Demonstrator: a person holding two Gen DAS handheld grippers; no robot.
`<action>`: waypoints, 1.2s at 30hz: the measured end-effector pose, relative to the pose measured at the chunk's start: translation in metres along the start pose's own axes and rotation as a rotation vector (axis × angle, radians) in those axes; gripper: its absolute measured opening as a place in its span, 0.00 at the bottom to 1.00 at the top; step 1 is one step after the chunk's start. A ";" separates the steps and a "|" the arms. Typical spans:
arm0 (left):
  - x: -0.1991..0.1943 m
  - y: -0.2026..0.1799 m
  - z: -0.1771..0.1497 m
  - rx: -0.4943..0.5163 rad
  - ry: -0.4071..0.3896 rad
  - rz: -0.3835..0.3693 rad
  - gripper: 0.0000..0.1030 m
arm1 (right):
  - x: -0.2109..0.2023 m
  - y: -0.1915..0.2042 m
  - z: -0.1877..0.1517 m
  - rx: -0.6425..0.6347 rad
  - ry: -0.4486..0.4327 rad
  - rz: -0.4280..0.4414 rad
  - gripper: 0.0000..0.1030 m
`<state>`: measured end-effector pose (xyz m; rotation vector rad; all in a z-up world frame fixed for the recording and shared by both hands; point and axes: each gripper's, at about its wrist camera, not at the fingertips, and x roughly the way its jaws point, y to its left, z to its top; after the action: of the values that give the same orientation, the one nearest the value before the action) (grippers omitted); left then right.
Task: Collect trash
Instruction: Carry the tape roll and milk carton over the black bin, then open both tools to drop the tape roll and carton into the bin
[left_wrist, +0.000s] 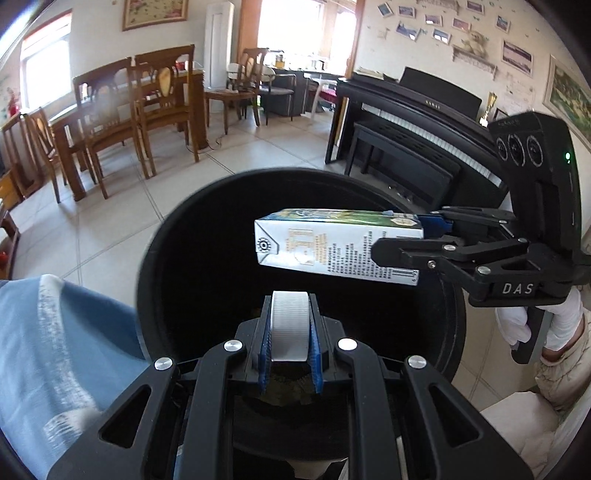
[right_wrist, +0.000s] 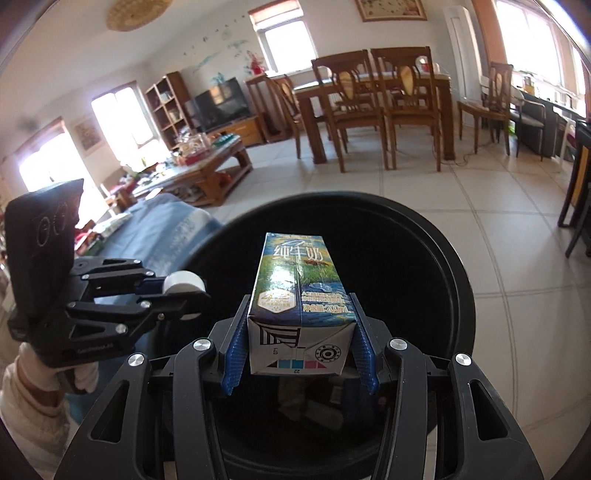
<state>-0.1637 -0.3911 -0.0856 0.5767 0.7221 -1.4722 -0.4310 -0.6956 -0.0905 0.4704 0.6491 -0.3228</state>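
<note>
Both grippers hover over the black bin (left_wrist: 155, 258): left gripper (left_wrist: 290, 328) clamps a white cap (left_wrist: 290, 321), right gripper (right_wrist: 301, 332) a milk carton (right_wrist: 301, 280). Dropping remains.

A milk carton (right_wrist: 301, 295) and a roll of tape (left_wrist: 290, 326) are held side by side over the open bin (left_wrist: 162, 258), the carton to the right. A dining table (right_wrist: 373, 88) is seen behind the bin.

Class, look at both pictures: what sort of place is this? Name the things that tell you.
Most likely a home's living and dining room: a wooden dining table with chairs, a television beside shelves, and a piano.
</note>
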 end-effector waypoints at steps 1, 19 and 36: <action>0.003 -0.001 -0.001 0.006 0.008 0.002 0.17 | 0.002 -0.002 -0.001 0.002 0.001 -0.004 0.48; 0.021 -0.015 -0.002 0.048 0.046 -0.004 0.17 | 0.017 -0.003 0.005 0.004 0.019 -0.041 0.48; 0.010 -0.020 -0.002 0.071 0.016 0.043 0.56 | 0.024 0.002 0.007 0.032 0.022 -0.045 0.65</action>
<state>-0.1844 -0.3967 -0.0926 0.6555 0.6682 -1.4596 -0.4088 -0.7012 -0.1003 0.4909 0.6780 -0.3715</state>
